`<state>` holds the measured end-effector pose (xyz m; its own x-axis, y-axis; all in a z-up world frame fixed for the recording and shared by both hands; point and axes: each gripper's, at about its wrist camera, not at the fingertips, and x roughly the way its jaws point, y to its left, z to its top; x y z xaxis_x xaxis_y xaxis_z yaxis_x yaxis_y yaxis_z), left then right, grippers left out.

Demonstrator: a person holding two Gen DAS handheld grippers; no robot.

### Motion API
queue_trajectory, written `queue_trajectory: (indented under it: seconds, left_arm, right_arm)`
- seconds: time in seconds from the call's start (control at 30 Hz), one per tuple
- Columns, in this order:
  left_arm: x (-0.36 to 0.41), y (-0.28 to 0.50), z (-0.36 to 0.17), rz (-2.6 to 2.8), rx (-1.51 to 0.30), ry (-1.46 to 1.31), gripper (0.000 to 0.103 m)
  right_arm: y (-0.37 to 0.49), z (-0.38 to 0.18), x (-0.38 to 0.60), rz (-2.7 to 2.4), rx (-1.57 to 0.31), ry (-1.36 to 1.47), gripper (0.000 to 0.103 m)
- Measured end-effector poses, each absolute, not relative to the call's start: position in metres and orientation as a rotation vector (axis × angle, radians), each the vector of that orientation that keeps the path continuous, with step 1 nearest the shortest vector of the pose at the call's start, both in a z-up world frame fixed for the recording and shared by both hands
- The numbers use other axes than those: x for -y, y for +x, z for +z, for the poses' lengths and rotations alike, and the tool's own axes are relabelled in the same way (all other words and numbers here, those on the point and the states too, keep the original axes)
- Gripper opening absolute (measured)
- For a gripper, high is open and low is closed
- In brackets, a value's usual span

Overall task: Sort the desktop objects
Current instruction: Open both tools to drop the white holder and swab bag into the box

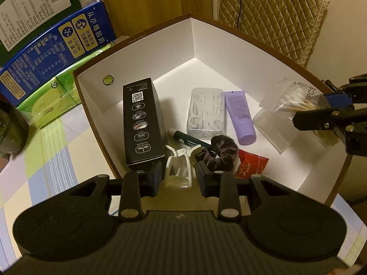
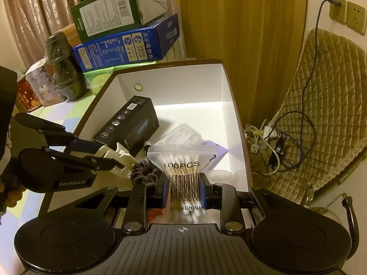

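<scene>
The left gripper (image 1: 178, 173) is clamped on a white hair claw clip (image 1: 177, 169), holding it at the near edge of the open white box (image 1: 174, 43). The right gripper (image 2: 184, 189) is pinched tight on a clear bag of cotton swabs (image 2: 183, 162) — held above the box's near right part. Inside the box lie a black carton (image 1: 143, 121) on the left, a clear floss-pick case (image 1: 206, 112) and a purple tube (image 1: 240, 116) farther in, and — nearer — a dark green pen (image 1: 192, 141), a dark scrunchie (image 1: 221, 152) and a red packet (image 1: 251, 163).
</scene>
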<state>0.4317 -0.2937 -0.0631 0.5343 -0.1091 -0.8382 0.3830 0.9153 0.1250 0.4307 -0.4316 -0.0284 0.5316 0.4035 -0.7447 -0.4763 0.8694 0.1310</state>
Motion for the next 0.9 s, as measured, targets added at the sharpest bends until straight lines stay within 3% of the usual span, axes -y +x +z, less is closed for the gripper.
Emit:
queue_trajectory:
  seconds: [0.6, 0.67, 0.73, 0.9]
  left_arm:
    - [0.283, 0.43, -0.049, -0.288, -0.946, 0.285, 0.044]
    - [0.282, 0.429, -0.045, -0.284, -0.941, 0.278, 0.047]
    - [0.28, 0.428, -0.042, -0.285, -0.94, 0.264, 0.049]
    - [0.277, 0.421, -0.032, -0.286, -0.923, 0.241, 0.055]
  right_arm:
    - [0.437, -0.034, 0.414, 0.588, -0.889, -0.128, 0.024]
    - [0.437, -0.034, 0.413, 0.595, -0.881, -0.127, 0.029]
    - [0.435, -0.033, 0.412, 0.584, -0.866, -0.127, 0.055]
    - [0.431, -0.029, 0.413, 0.589, -0.842, -0.126, 0.065]
